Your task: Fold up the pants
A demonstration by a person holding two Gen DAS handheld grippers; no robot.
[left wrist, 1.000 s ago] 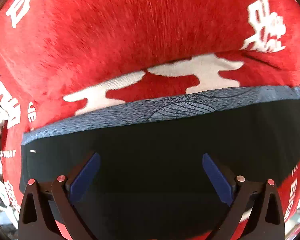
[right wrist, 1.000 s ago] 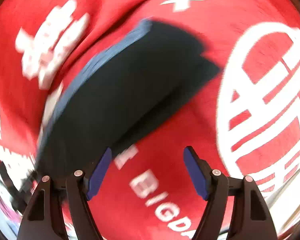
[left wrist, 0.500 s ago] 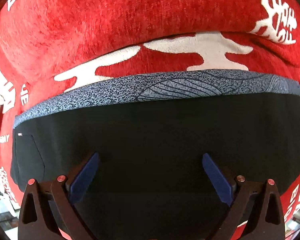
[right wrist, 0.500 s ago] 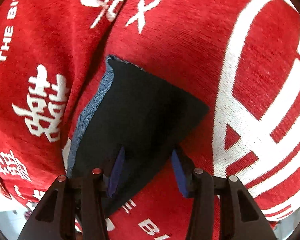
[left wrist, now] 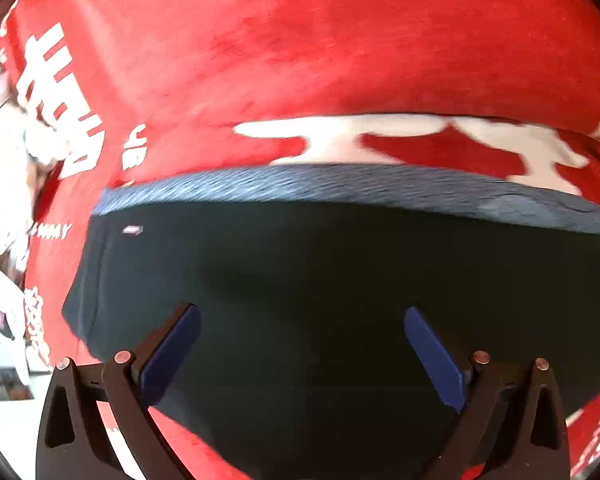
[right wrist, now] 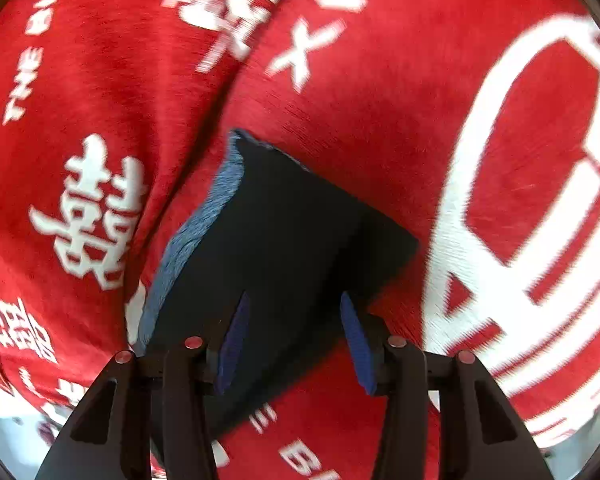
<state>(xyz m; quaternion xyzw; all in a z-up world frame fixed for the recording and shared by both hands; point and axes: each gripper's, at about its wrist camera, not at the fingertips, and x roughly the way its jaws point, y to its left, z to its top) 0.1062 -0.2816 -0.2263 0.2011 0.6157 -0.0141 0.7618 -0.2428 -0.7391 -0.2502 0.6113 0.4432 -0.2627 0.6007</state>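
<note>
Folded black pants (left wrist: 340,280) lying flat on a red blanket (left wrist: 320,60) printed with white characters, filling the near part of the left wrist view. Along the far edge, a grey-blue patterned waistband (left wrist: 340,184); near the left corner, a small white tag (left wrist: 133,230). Seen from the right wrist, same pants (right wrist: 292,232) narrowing away to a dark wedge, waistband (right wrist: 204,232) running up the left side, far corner on the red cloth beside a large white ring motif (right wrist: 500,208).

Left tongs (left wrist: 300,344) pointing steeply down over the black fabric, blue pads (left wrist: 172,352) spread wide, nothing between them but the flat cloth below. Open.

Right tongs (right wrist: 292,332) also angled down, set over the near end of the pants. Jaws have just been closing to about half width, black cloth lying between the blue pads (right wrist: 232,340); whether the pads actually pinch it, cannot tell.
</note>
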